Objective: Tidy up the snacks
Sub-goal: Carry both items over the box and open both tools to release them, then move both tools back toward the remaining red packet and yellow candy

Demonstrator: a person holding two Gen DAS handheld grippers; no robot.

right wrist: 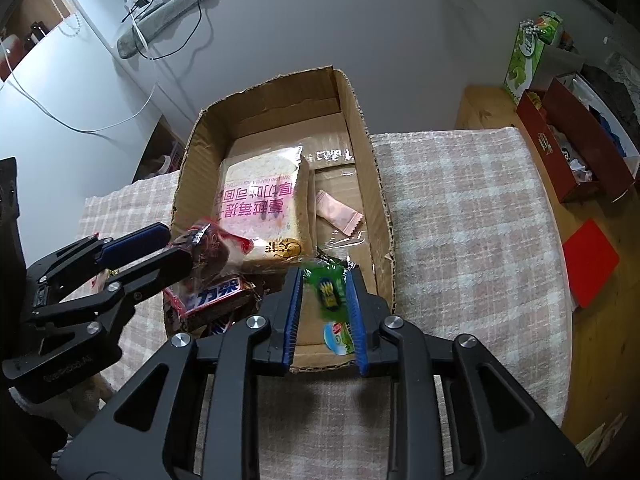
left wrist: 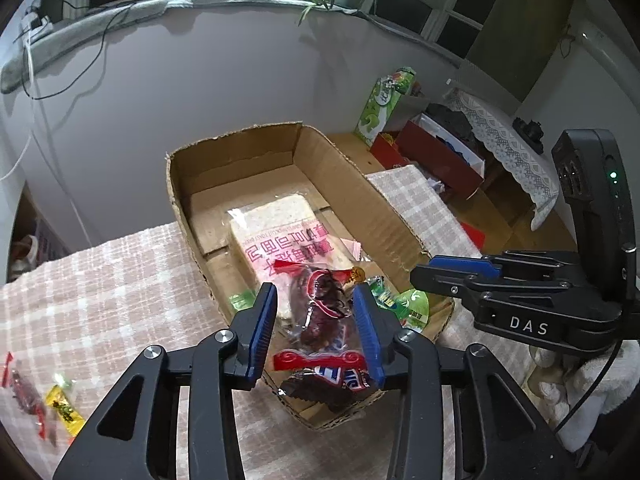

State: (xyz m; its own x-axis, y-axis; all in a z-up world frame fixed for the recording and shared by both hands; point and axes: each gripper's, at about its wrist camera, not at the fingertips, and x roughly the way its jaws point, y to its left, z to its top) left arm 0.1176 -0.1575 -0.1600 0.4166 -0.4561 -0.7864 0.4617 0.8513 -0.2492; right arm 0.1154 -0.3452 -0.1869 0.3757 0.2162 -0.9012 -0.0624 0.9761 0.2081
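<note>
Both claws hang over the near end of an open brown cardboard box on a bench draped in a pink-and-white checked cloth. The left claw is spread, a clear packet of dark red dried fruit with red ends loose between its blue pads, above a brown chocolate bar. The right claw is also spread; a green-and-yellow wrapped sweet sits between its pads, untouched. Beyond both claws, a bagged sliced loaf with pink lettering lies in the box.
</note>
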